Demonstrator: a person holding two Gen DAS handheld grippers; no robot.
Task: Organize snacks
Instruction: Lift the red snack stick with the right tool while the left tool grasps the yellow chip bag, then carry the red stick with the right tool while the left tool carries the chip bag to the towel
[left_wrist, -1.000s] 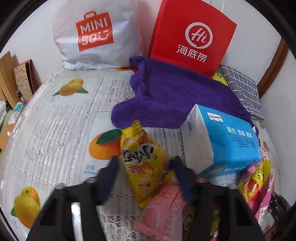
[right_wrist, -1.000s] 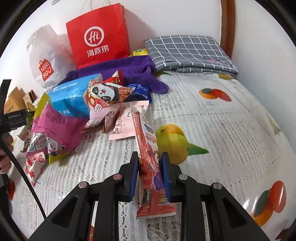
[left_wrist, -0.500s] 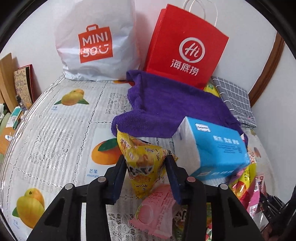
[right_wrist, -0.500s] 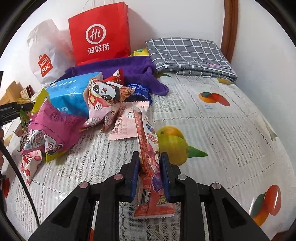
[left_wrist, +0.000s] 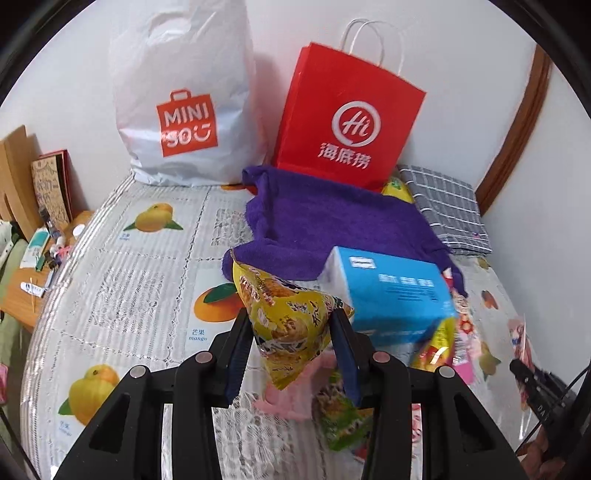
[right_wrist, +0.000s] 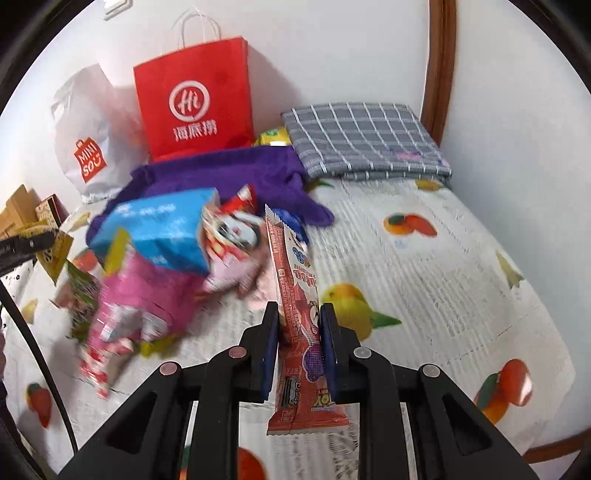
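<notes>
1. Yellow snack bag (left_wrist: 288, 325): crinkled, tilted, pinched betw. jaws, just left of the blue box (left_wrist: 391, 295).
2. Red stick pack (right_wrist: 299, 317): long, upright-ish, clamped mid-length, right of the box.
3. Pink packs (right_wrist: 144, 306): heaped in front of the box on the bed.

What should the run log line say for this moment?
left gripper: shut on yellow snack bag | right gripper: shut on red snack stick

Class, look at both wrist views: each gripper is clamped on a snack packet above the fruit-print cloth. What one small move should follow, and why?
Probably carry both packets toward the back, where the red paper bag stands. The left gripper pinches the yellow packet and the right gripper the long red packet; both hang clear of the cloth, so no regrasp seems needed.
</notes>
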